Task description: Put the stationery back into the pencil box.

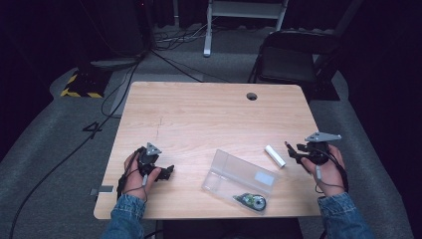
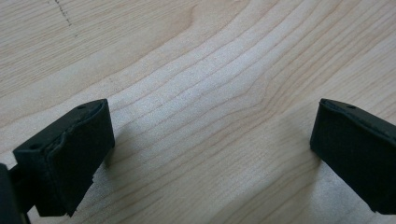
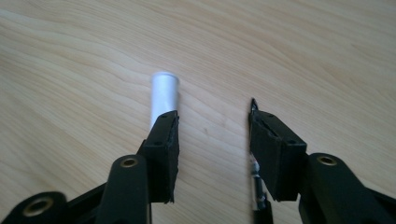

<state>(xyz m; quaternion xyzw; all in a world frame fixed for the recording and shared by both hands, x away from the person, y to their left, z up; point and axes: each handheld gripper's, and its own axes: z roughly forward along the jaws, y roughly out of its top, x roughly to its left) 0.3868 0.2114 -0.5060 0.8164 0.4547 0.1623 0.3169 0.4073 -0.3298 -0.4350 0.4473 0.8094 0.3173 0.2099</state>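
A small white tube (image 1: 274, 156) lies on the wooden table (image 1: 199, 114) at the right. My right gripper (image 1: 292, 151) sits just to the right of it, low over the wood, in a person's hand. In the right gripper view the white tube (image 3: 164, 93) lies past the tip of the left jaw, and the right gripper (image 3: 212, 116) is open with only bare wood in the gap. My left gripper (image 1: 166, 172) rests near the table's front left. In the left gripper view the left gripper (image 2: 212, 140) is wide open over bare wood.
A clear plastic case (image 1: 239, 177) lies open at the front middle, with a correction-tape dispenser (image 1: 253, 200) at its near end. A cable hole (image 1: 252, 96) is at the table's far edge. A dark chair (image 1: 288, 59) stands beyond the table.
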